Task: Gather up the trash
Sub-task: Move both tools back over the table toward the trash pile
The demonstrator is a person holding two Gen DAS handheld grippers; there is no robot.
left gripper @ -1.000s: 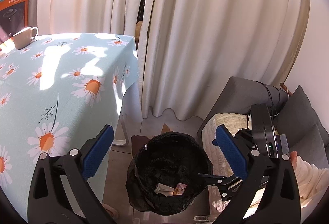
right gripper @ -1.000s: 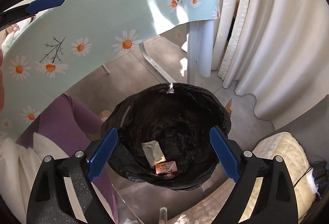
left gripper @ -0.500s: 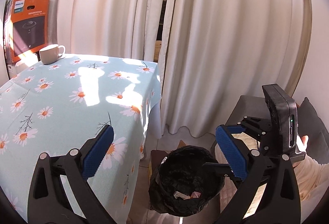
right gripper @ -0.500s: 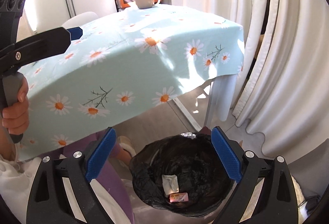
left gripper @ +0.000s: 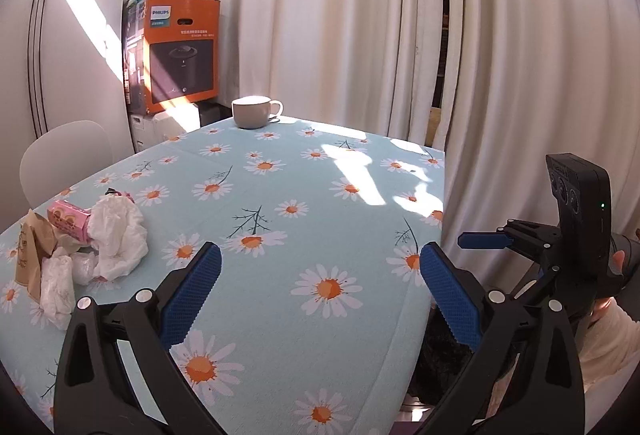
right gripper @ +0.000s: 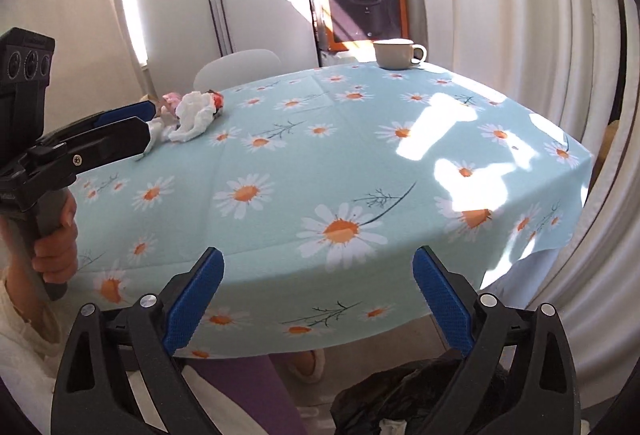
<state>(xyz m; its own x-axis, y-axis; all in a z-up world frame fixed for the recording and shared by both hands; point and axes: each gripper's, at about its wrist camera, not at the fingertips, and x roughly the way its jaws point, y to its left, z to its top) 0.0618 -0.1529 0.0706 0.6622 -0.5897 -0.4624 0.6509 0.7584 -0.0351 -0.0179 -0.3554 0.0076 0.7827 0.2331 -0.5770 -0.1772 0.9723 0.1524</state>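
Both views swung from bin up to table [left gripper: 320,195]; trash pile [left gripper: 80,247] untouched.

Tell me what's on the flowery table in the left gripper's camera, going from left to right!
Brown paper bag → pink box → crumpled white tissue → white cup, far back on the daisy tablecloth.

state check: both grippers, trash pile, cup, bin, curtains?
left gripper: jaws open, empty
right gripper: jaws open, empty, just been opening
trash pile: lying on the table, untouched
cup: upright, contents not visible
trash bin: black liner, open top
curtains: drawn, narrow gap
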